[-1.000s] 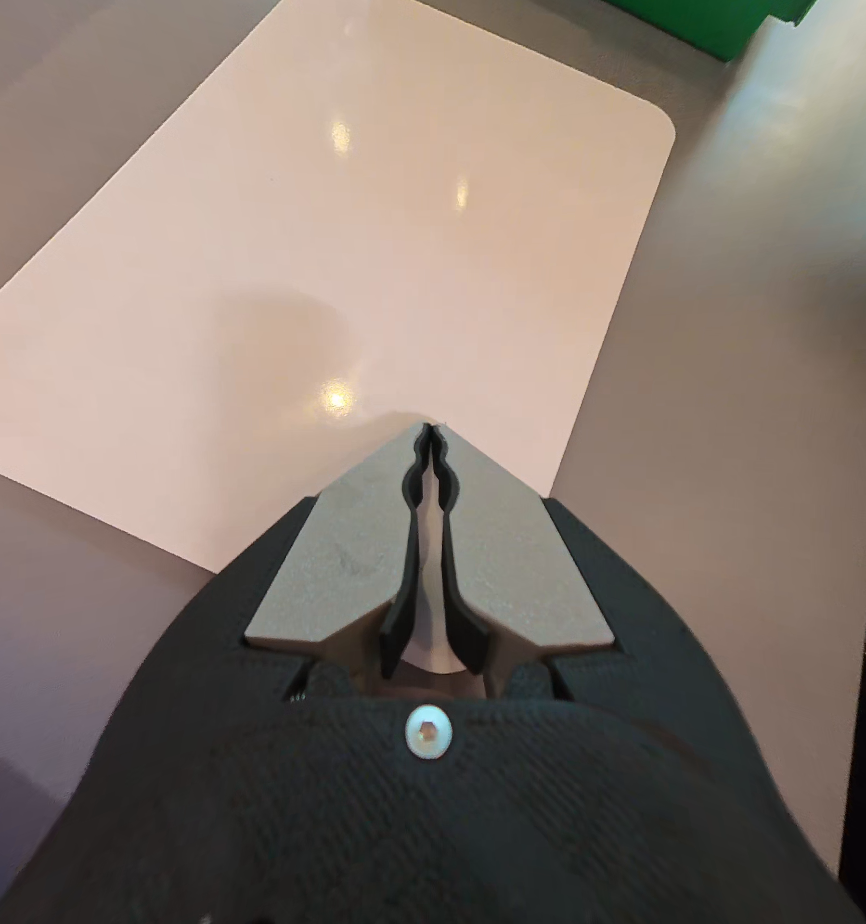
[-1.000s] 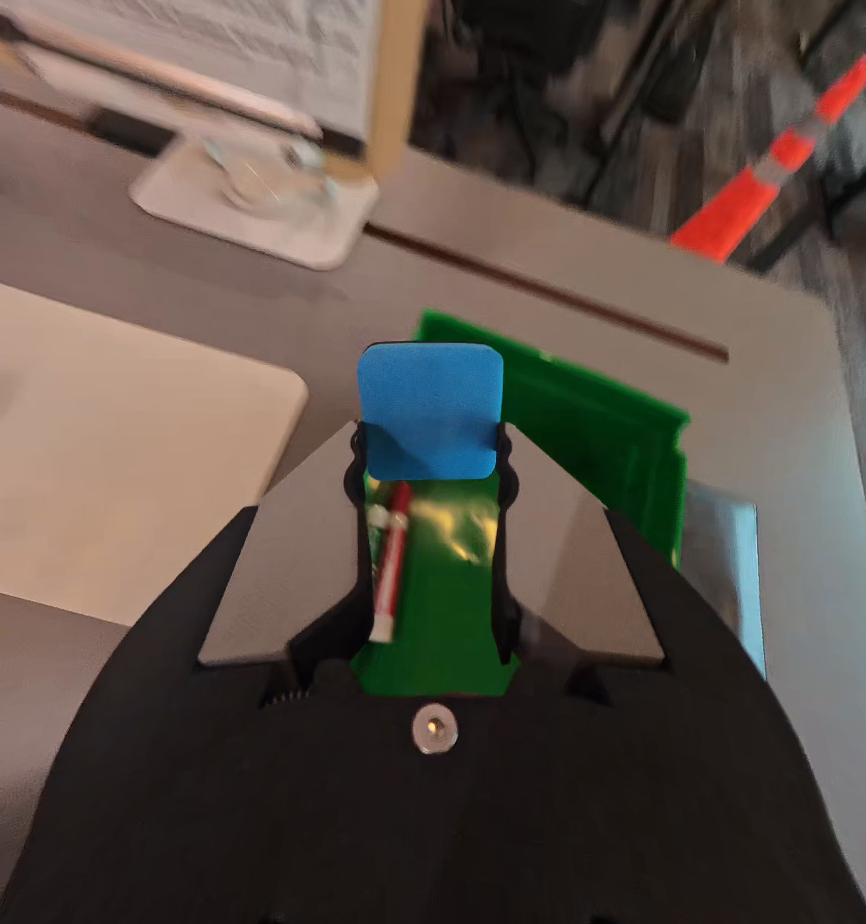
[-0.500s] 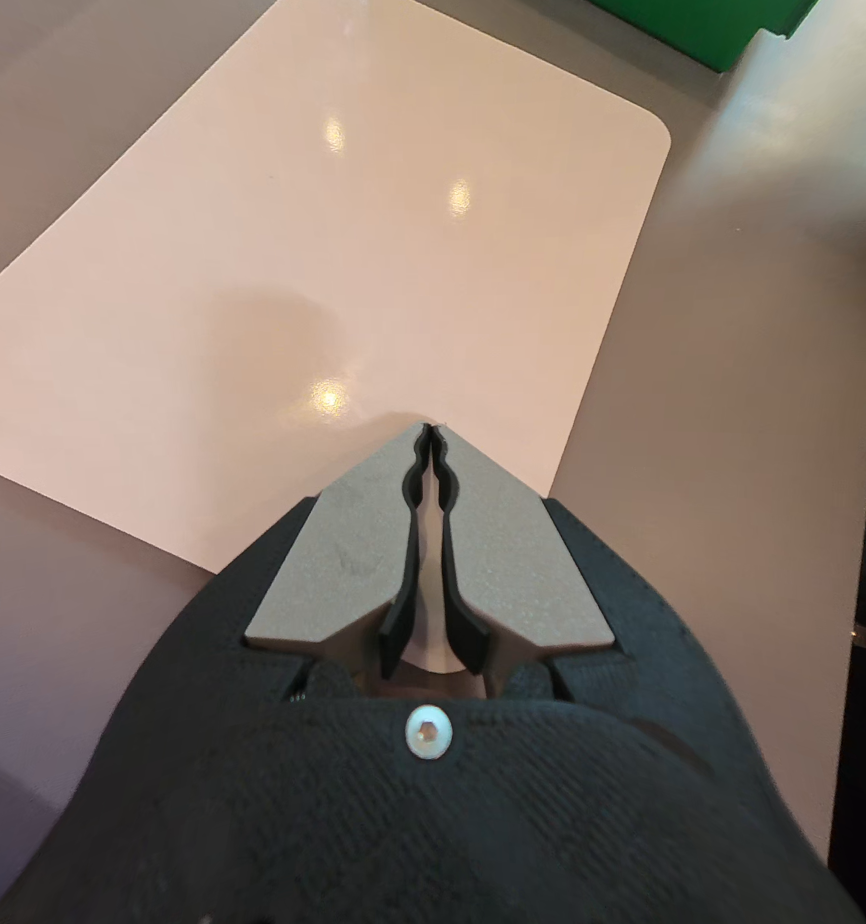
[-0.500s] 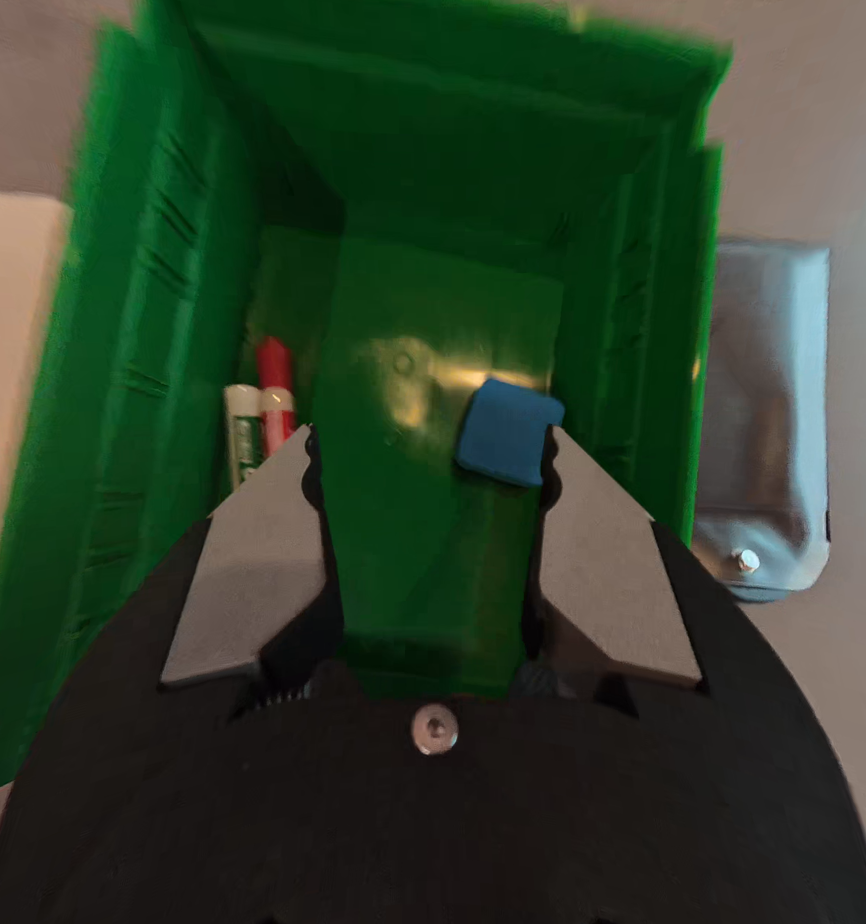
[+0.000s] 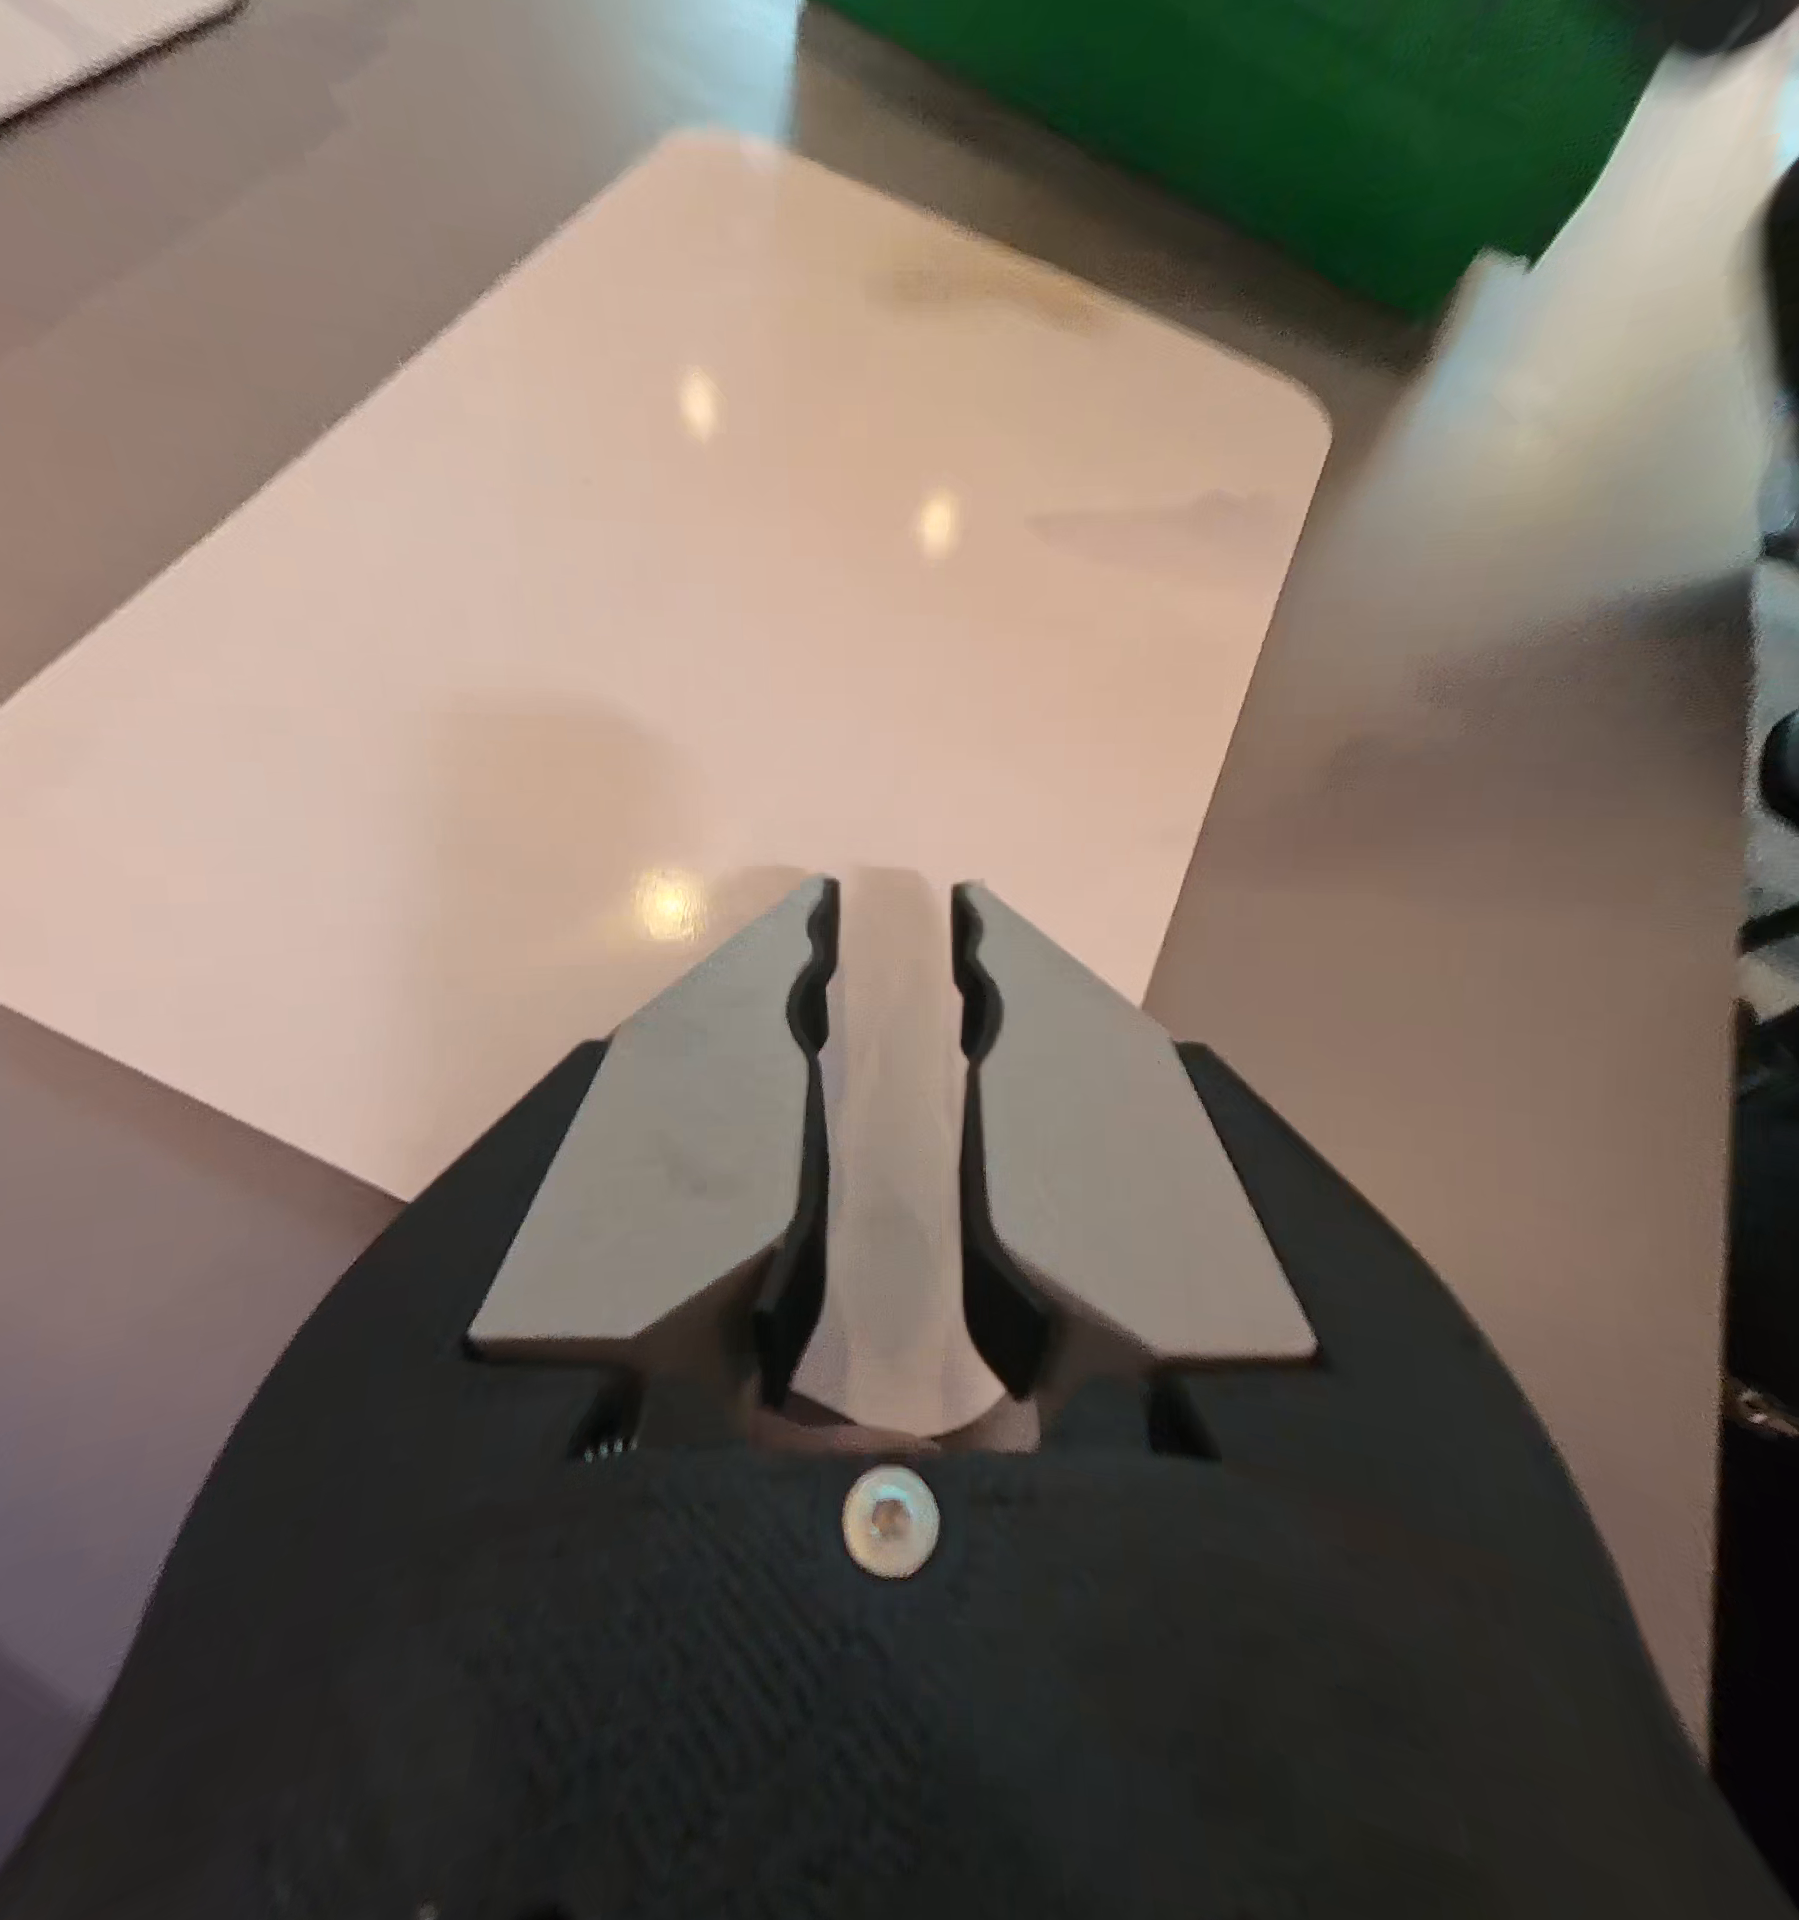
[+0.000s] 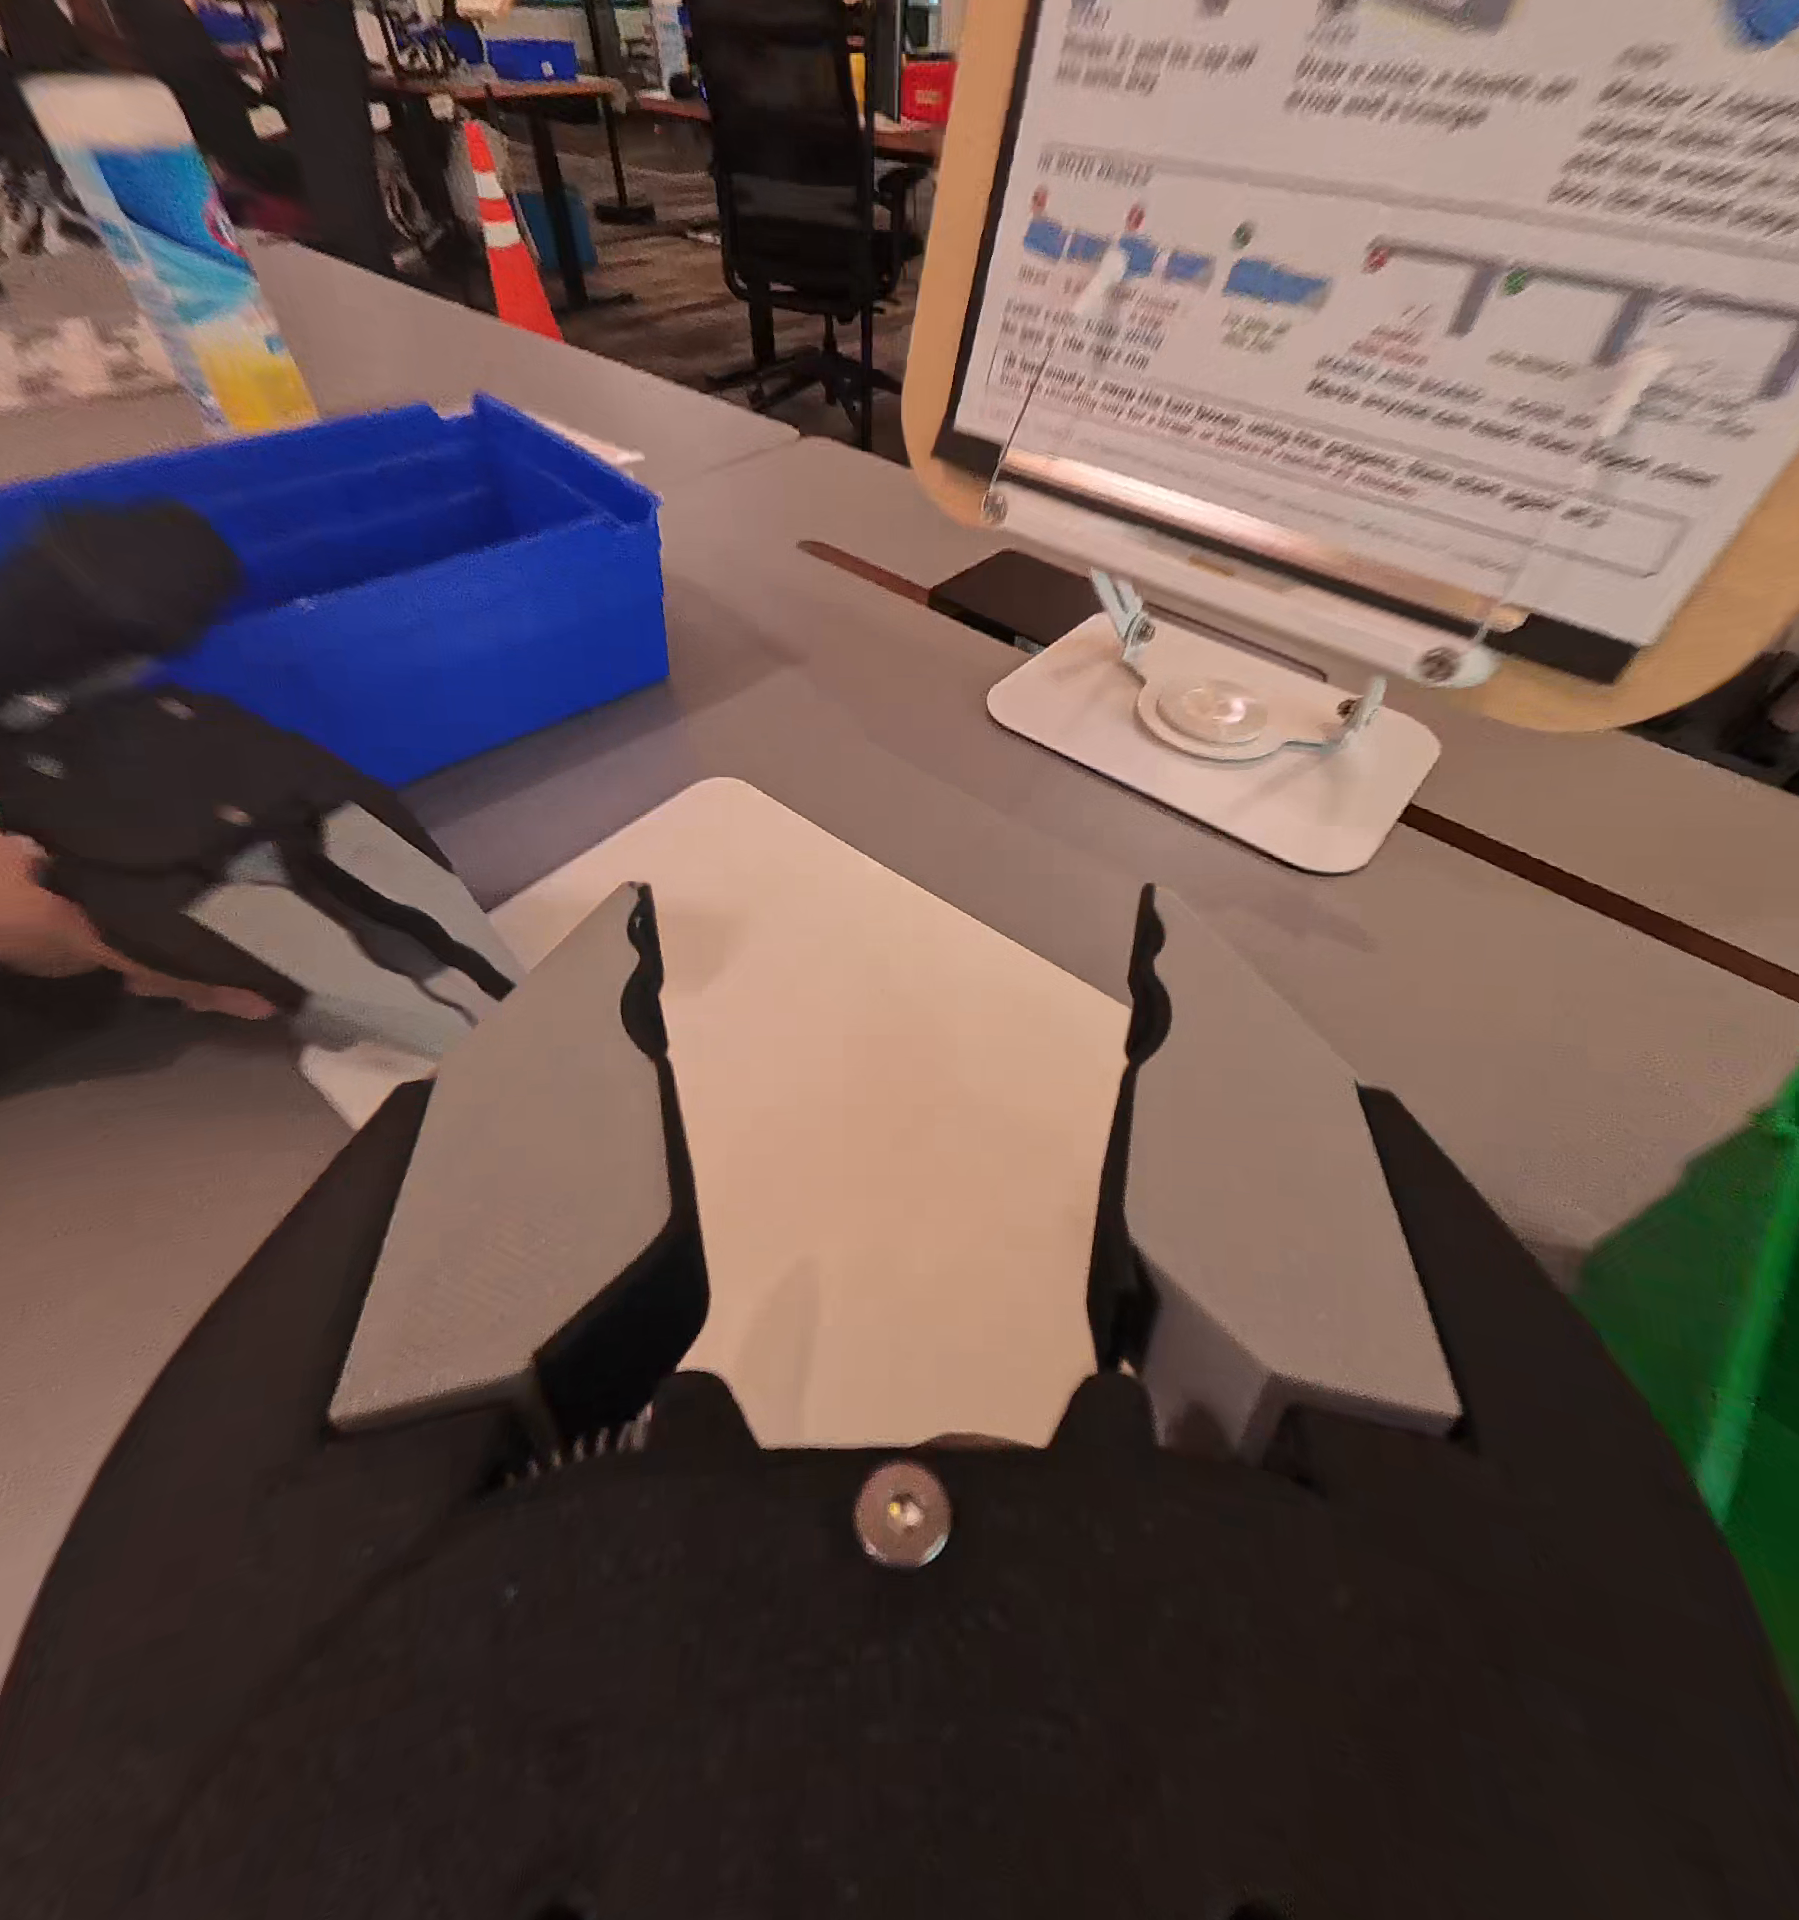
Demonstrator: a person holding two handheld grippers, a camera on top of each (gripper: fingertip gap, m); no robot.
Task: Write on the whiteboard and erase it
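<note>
The whiteboard [image 5: 604, 644] is laid flat on the grey bench [image 5: 1446, 831], its surface blank and glossy, with rounded corners. The left gripper [image 5: 893, 894] is held low over the board's near edge, close to the near right corner; its fingers [image 5: 687, 1143] are parted by a narrow gap, and nothing is held between them. In the right wrist view the right gripper [image 6: 890, 904] is held above the board [image 6: 874, 1091], jaws spread wide and empty. The left gripper [image 6: 396, 966] is also seen there, blurred, at the board's left edge, gripped by a hand [image 6: 1, 914].

A green bin [image 5: 1238, 125] is set just past the board's far right corner; its contents are not visible. A blue bin [image 6: 375, 561] is placed toward the bench's far left. A sheet on a stand [image 6: 1217, 727] is stood beyond the board's far edge. A cone [image 6: 505, 249] and a chair [image 6: 801, 208] are seen past the bench.
</note>
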